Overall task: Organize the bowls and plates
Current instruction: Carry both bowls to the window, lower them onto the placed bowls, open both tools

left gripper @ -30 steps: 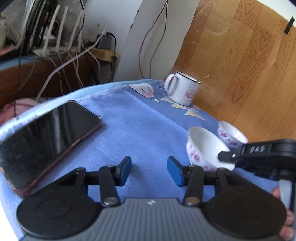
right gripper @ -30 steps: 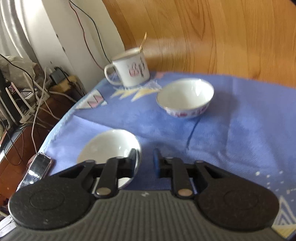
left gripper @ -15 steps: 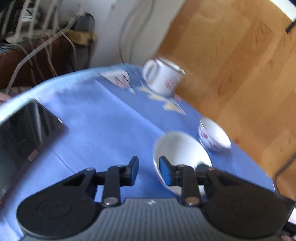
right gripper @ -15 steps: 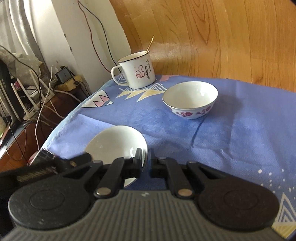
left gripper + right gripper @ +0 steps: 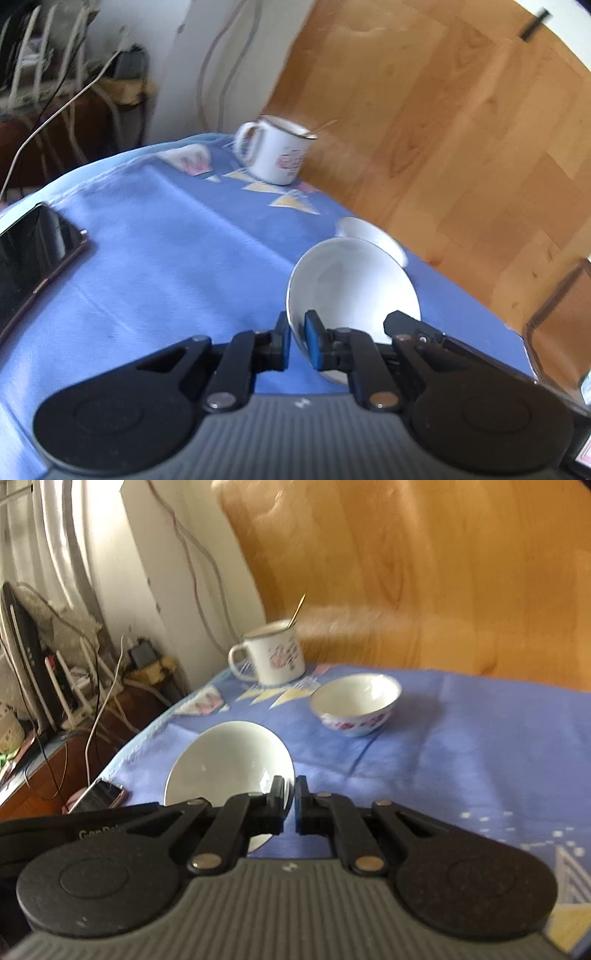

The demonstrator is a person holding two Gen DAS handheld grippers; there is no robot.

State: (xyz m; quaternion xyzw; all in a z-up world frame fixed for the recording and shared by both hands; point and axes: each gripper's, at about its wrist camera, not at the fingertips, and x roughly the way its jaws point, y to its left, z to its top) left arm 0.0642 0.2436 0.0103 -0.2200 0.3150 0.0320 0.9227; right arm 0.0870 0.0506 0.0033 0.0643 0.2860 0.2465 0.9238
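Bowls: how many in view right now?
2. One tilted bowl gripped at its rim by both the left claw and right claw; one floral bowl upright on the blue cloth near the mug.

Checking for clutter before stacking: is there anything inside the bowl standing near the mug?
No, in the right wrist view the flower-patterned bowl beside the mug shows only a bare white inside.

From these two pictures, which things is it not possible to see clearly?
- Held white bowl: its underside is hidden in both wrist views, by its own wall and the grippers.
- Mug: motion blur makes its print unreadable, and its contents do not show.
- Phone: cut off by the left edge of the left wrist view.
- Patterned bowl: partly behind the held bowl there.
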